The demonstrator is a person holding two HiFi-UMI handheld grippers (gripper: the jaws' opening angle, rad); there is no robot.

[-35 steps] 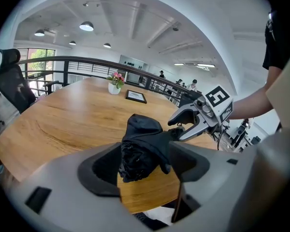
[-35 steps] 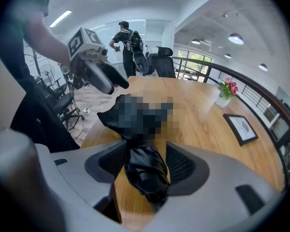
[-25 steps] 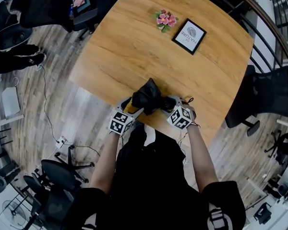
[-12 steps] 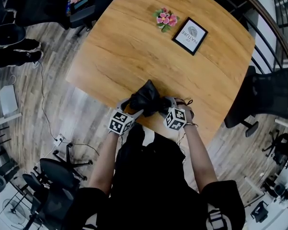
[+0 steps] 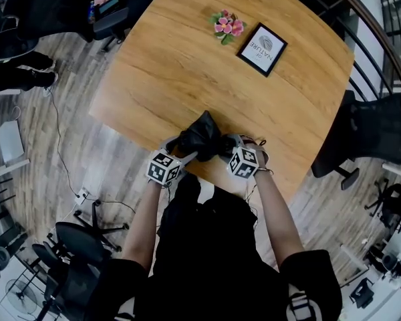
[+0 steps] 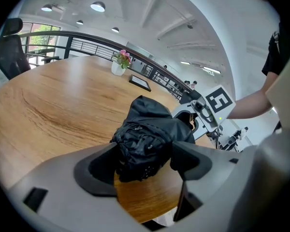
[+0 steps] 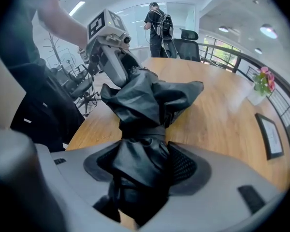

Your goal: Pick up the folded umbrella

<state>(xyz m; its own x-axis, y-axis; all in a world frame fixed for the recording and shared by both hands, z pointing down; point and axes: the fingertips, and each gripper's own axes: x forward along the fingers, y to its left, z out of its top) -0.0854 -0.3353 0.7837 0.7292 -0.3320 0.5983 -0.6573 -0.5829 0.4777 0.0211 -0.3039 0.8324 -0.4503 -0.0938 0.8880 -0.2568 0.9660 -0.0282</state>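
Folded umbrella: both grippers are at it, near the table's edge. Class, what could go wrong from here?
1. The right gripper has its jaws closing on the loose, bunched fabric of the folded umbrella; it could slide out when lifted.
2. The left gripper has its jaws standing wide around the other end, so that end may sag or drop.
3. The umbrella lies at the near edge of the table; a slip would likely send it to the floor.

Wooden table [image 5: 187, 65]: pink flowers [image 5: 226, 25] beside framed picture [image 5: 262, 49], far edge; black chair [image 5: 381, 129] right.
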